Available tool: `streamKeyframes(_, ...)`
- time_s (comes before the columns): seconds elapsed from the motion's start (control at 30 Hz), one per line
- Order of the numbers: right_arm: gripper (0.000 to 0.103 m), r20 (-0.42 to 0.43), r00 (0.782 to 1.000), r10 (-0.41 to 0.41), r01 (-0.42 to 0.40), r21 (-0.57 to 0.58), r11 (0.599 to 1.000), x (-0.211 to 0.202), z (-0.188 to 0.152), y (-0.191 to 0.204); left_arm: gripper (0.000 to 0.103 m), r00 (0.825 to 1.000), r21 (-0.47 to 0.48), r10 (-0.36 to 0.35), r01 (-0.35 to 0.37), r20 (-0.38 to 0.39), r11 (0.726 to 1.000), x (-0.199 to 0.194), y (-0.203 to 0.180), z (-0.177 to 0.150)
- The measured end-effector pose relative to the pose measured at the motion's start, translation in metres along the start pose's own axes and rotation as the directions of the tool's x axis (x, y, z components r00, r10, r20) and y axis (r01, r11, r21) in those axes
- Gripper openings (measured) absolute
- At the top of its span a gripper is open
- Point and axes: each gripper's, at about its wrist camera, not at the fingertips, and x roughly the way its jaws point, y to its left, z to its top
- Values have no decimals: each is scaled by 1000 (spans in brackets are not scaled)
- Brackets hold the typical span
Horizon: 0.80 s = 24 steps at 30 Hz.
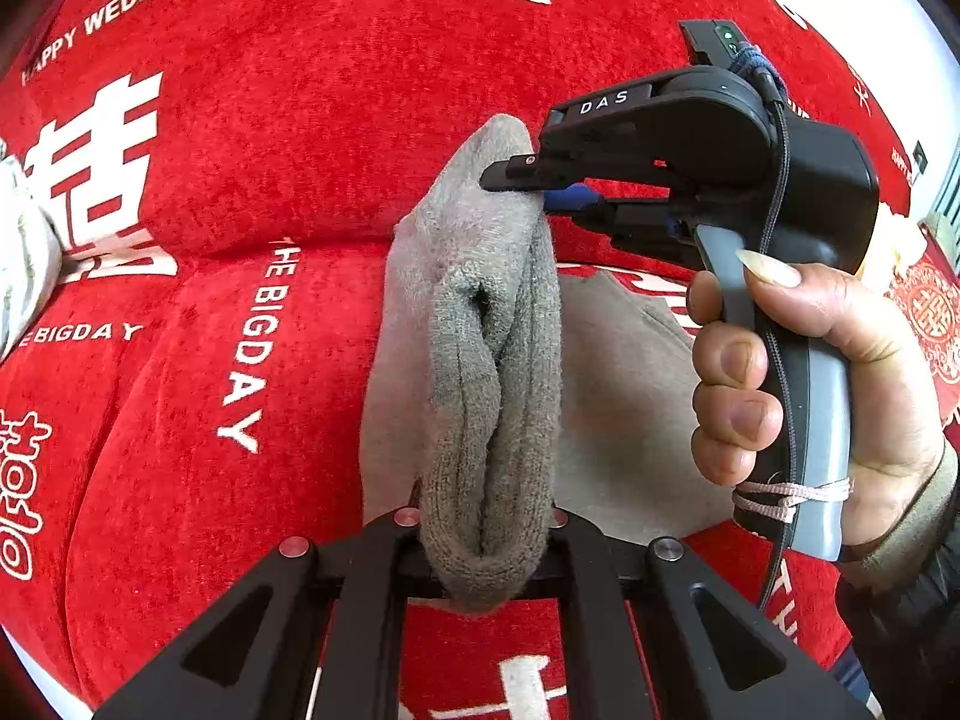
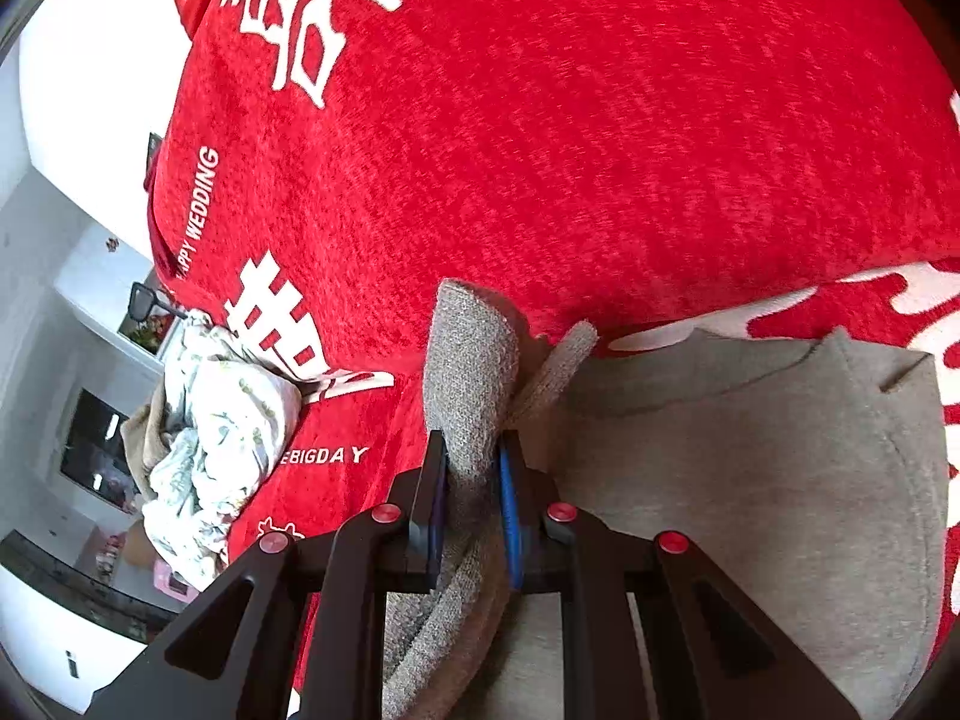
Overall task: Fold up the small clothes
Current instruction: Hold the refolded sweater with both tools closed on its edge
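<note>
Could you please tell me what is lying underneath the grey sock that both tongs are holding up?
Under the grey sock lies a flat grey garment spread on the red wedding-print cover. Its near part is hidden by the sock and the tongs, so nothing more can be told.

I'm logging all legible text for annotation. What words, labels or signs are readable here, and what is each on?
"HAPPY WEDDING": red cover, white print, upper left.
"THE BIGDAY": same cover, printed vertically and again at the left edge, partly cut off.
"DAS": top of the right gripper.
Large white Chinese characters and a Korean-looking word: on the cover, mostly cropped.
Grey sock: no text.
</note>
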Motion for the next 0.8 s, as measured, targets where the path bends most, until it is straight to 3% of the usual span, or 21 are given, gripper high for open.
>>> streamKeyframes(0.27,17,7,1000,24,-24,58,998,-11,-1,-31,8,1000,44,18,-17,-24,999,9,-24,2)
streamKeyframes(0.8,17,2,998,64,-64,54,996,-37,9,-68,8,998,117,20,-14,-56,993,26,-75,12)
